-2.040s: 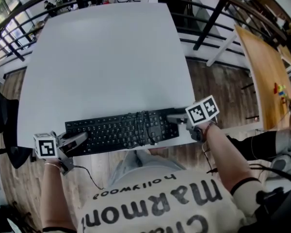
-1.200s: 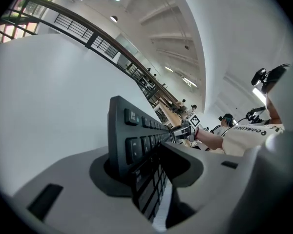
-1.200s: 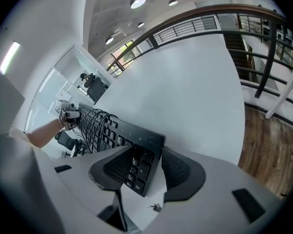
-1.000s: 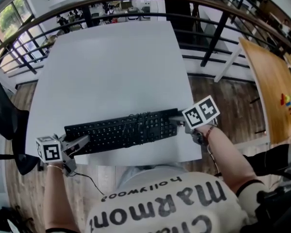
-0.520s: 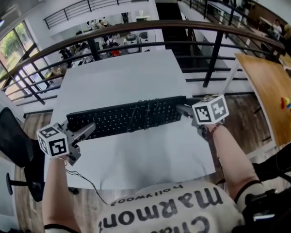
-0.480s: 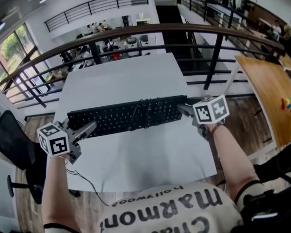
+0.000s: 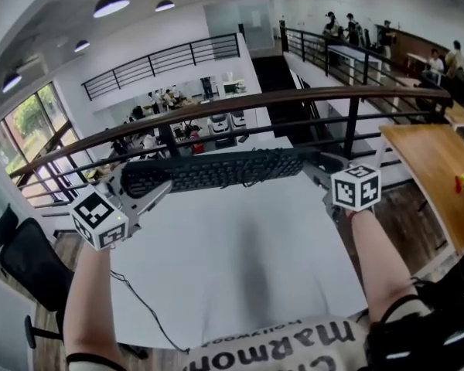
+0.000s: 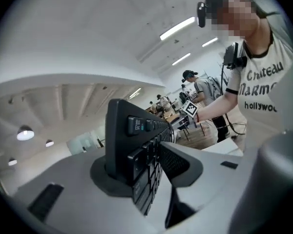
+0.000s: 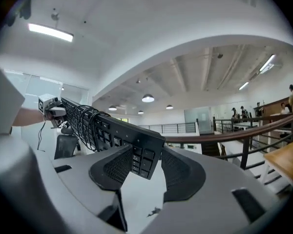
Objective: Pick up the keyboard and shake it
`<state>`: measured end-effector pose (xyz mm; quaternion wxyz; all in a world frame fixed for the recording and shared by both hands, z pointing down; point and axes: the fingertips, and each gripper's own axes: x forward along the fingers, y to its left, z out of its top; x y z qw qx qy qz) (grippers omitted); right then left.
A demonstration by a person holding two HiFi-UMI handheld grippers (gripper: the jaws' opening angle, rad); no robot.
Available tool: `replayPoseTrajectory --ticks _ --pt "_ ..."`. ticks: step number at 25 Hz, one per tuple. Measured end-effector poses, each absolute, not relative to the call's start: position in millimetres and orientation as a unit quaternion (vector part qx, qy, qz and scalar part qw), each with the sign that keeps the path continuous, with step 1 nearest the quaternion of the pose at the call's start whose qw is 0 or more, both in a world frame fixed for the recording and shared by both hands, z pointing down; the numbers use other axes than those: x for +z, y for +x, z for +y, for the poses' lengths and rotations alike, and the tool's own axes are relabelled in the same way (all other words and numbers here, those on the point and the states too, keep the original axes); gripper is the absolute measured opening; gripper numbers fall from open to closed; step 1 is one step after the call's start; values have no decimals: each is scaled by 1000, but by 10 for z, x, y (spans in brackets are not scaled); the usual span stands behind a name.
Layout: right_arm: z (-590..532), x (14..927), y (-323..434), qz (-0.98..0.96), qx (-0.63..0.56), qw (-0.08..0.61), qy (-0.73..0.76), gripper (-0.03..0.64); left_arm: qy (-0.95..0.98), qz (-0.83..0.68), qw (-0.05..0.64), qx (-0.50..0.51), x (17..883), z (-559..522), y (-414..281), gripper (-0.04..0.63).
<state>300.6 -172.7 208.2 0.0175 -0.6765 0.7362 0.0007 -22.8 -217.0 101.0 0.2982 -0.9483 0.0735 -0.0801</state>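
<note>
Above the table [image 7: 240,269], the keyboard [image 7: 224,168] is up; shaking remains. Left gripper [image 7: 141,193], jaws just tightening, clamps its nine-o'clock end, right gripper [image 7: 315,170] its three-o'clock.

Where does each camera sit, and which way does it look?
Head view: on the person's head, facing forward and down at the raised keyboard; forearms, left tool, right tool show.
Left gripper view: on the left tool, looking along jaws just closed tighter on the keyboard's end; the person's shirt shows.
Right gripper view: on the right tool, looking along the clamped keyboard toward the left forearm.
Shared: keyboard, and the opposite tool.
</note>
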Motion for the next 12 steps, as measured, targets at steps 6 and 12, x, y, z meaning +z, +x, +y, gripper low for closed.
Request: replayPoseTrajectory --ticks 6,12 --pt "-1597 1450 3205 725 97 99 -675 202 -867 59 492 -53 382 -1626 -65 150" --pt "-1515 1182 3213 726 119 166 -657 202 -762 46 642 -79 253 -1211 -105 126"
